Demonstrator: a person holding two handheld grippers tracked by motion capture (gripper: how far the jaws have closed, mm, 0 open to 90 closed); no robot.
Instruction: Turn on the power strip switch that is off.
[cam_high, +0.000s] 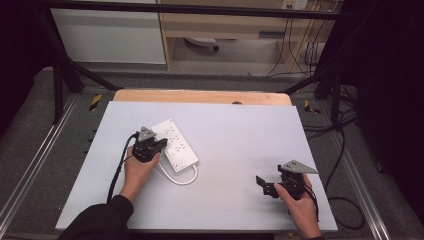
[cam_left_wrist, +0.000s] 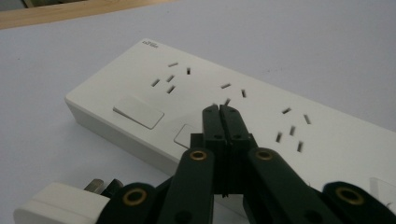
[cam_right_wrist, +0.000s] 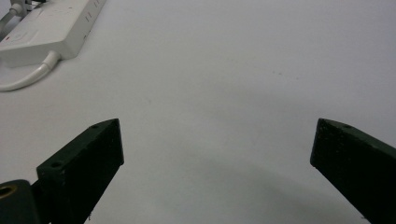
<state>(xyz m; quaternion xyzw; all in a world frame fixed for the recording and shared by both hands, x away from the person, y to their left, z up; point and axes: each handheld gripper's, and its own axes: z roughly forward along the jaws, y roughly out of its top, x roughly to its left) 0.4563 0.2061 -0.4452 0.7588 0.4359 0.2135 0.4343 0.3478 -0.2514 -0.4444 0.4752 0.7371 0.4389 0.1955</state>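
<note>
- I am holding the left gripper with its jaws pressed together and nothing between them, tips hovering over or resting on the top face of the white power strip; I cannot tell whether they are touching.
- The power strip is lying flat on the table, left of the middle and nearer the far edge than the near one, set at a slant. Its white cord is looping off its near end toward me.
- In the left gripper view the closed tips are sitting just past a small rocker switch, with a larger one further along. If I am aiming for a switch and pushing from here, I judge the tips could land on the plain face or slip into a socket slot instead.
- The strip is light and nothing is pinning it. A sideways push from the closed tips could make it skate or swing round on the smooth table, and the cord could drag with it.
- A white plug is lying just beside the strip's near side, under the gripper body. Lowering the hand carelessly could knock it away or trap it.
- I am keeping the right gripper spread wide and empty over bare table near the near right corner, well apart from the strip. It is too far off to steady the strip quickly if it is starting to slide.
- Pressing hard with tips this narrow could also tip the strip onto its edge.
</note>
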